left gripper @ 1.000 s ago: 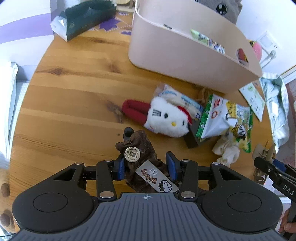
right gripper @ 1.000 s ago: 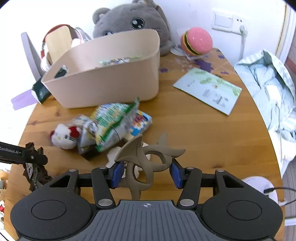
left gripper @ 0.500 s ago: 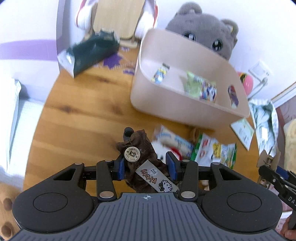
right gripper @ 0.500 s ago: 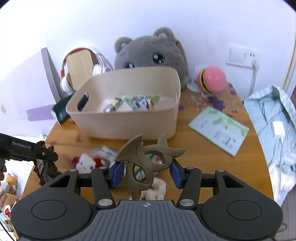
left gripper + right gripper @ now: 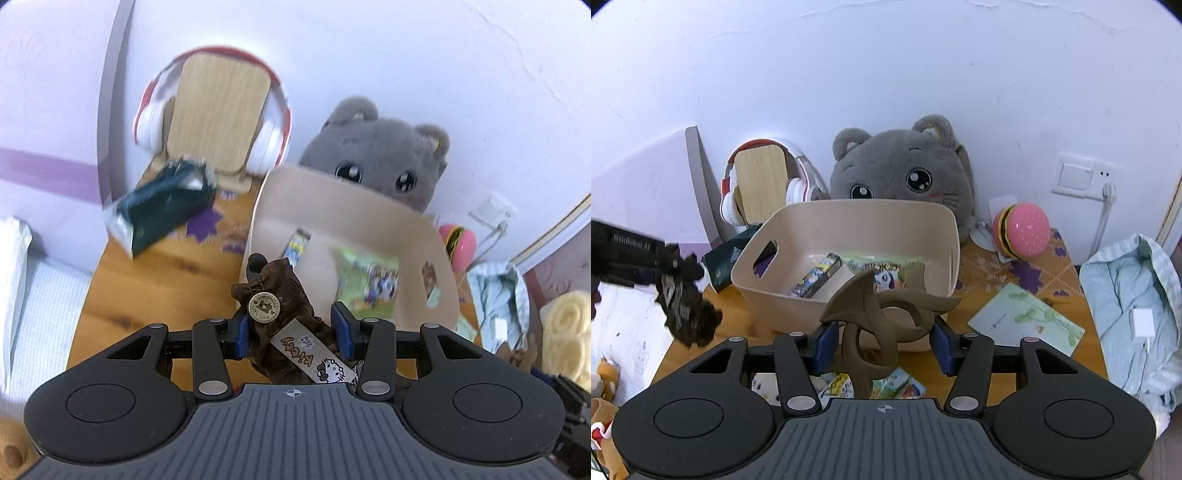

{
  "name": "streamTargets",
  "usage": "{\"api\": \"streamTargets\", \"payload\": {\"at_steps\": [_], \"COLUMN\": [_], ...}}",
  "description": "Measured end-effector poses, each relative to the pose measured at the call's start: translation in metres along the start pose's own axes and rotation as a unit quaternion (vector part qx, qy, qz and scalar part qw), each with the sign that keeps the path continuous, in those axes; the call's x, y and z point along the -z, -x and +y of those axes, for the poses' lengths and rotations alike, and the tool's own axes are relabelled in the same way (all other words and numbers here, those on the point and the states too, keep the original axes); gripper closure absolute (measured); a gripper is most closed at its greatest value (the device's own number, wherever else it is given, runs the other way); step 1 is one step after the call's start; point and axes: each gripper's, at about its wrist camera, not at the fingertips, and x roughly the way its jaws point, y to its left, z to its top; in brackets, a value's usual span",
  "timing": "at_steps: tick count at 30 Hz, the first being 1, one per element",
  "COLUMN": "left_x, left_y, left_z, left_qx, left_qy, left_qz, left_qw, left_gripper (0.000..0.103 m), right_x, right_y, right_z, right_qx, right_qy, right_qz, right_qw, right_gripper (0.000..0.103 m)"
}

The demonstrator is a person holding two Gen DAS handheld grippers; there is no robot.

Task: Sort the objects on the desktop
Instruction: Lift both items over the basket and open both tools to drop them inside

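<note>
My left gripper (image 5: 291, 328) is shut on a brown fabric hair tie (image 5: 284, 317) with a round metal button and a Kitty tag, held in the air in front of the beige bin (image 5: 347, 218). From the right wrist view the same hair tie (image 5: 685, 306) hangs at the left. My right gripper (image 5: 884, 338) is shut on a brown claw hair clip (image 5: 882, 314), raised before the bin (image 5: 798, 310). Snack packets (image 5: 882, 273) lie inside the bin. More packets (image 5: 897, 384) lie on the wooden table under the right gripper.
A grey plush cat (image 5: 901, 173) leans on the wall behind the bin. White and red headphones (image 5: 761, 184) hang on a wooden stand. A dark packet (image 5: 162, 206), a burger toy (image 5: 1023, 229), a booklet (image 5: 1027, 321) and blue cloth (image 5: 1134, 306) lie around.
Both grippers have risen with their loads and tilted up, so the bin's inside and the wall now show. The kitty plush and most loose packets dropped out of the left wrist view.
</note>
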Motion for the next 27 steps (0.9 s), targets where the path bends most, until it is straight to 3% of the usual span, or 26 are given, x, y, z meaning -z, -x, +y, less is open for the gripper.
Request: {"api": "streamTargets", "payload": {"at_steps": [8,17,27], "left_x": [-0.036,-0.060,-0.066], "left_y": [-0.007,-0.034,-0.080], "left_z": [-0.019,-0.034,-0.046], "left_qx": [0.010,0.016,0.001], "left_qy": [-0.009,-0.012,-0.027], "left_qz": [-0.022,-0.019,0.003], "left_qw": [0.9997,0.9996,0.9996], "left_gripper": [0.058,0.058,0.058], "right_x": [-0.022,-0.058,-0.075], "right_y": [-0.008,-0.026,-0.079], "right_z": [0.000,0.002,0.009], "right_qx": [0.002,0.021,0.011], "right_qy": [0.008,0.045,0.046], "right_qz": [-0.017,-0.040,-0.019], "right_qw": [1.000,0.998,0.999], "right_gripper": [0.052,0.052,0.052]}}
